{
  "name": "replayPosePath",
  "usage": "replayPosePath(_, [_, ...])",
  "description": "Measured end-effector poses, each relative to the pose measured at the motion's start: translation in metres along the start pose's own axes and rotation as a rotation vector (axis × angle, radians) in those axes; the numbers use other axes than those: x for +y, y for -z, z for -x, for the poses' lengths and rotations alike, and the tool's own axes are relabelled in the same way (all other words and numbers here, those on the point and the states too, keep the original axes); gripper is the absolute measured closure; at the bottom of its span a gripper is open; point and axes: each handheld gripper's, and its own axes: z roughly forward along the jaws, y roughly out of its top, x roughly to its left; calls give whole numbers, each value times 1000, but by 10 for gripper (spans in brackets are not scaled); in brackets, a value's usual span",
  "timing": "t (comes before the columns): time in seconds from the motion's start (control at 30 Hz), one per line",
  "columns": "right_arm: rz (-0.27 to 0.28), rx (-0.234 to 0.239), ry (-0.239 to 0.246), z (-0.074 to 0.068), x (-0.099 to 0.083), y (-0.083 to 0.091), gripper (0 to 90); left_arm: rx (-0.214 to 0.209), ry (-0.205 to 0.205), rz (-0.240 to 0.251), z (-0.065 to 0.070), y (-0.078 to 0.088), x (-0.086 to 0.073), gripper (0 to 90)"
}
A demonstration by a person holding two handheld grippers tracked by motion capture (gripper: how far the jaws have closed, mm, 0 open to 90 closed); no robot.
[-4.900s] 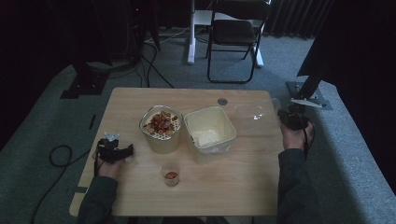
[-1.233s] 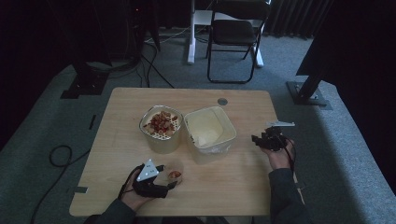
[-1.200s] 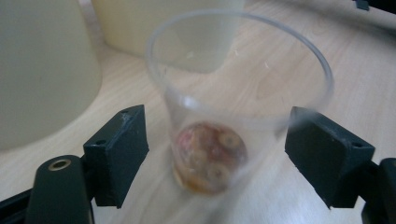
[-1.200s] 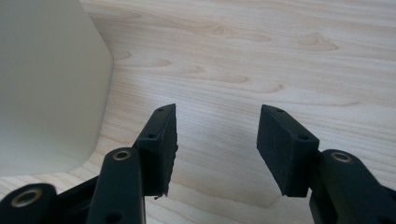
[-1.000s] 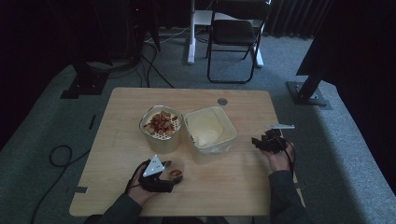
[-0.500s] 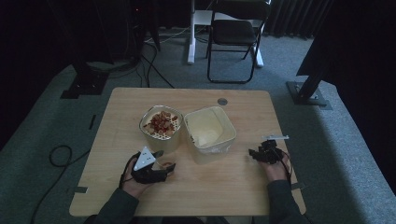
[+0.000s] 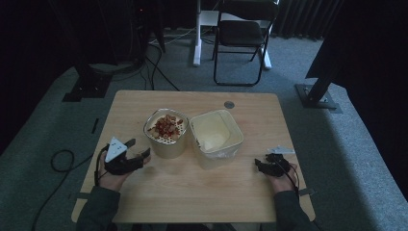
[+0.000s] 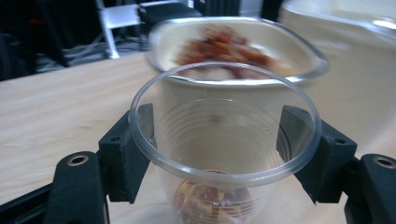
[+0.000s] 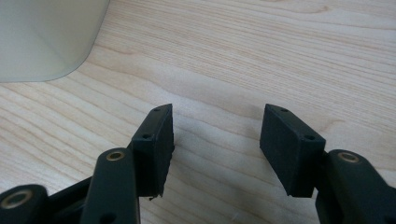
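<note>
High view: the left gripper sits near the table's left edge, about midway along it, with its tips just beside the round tub of cereal. A cream square tub stands touching the round tub's right side, near the middle of the table. The right gripper lies low near the right edge, toward the near right corner, pointing at the square tub and apart from it.

Left gripper view: the two black jaws are clenched on a small clear plastic cup, one pad pressing each side just under its rim. The cup stands upright between them with a little reddish cereal at its bottom. The jaws have just been closing, with the cup between them. The round tub rises close behind the cup, blurred, and the square tub's wall fills the right.

Right gripper view: the jaws stand released, with bare wood between the pads. The square tub's rounded corner shows at upper left, apart from the pads.
</note>
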Motion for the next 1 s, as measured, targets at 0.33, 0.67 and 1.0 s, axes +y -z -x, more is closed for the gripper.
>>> replayPosePath(0.33, [22, -7, 10, -2, -2, -1, 413, 136, 51, 50, -55, 0, 23, 287])
replayPosePath(0.67, [32, -8, 9, -3, -4, -2, 401, 228, 3, 80, -87, -17, 60, 288])
replayPosePath(1.0, [49, -5, 12, -3, -6, -2, 397, 290, -74, 53, -103, -37, 94, 293])
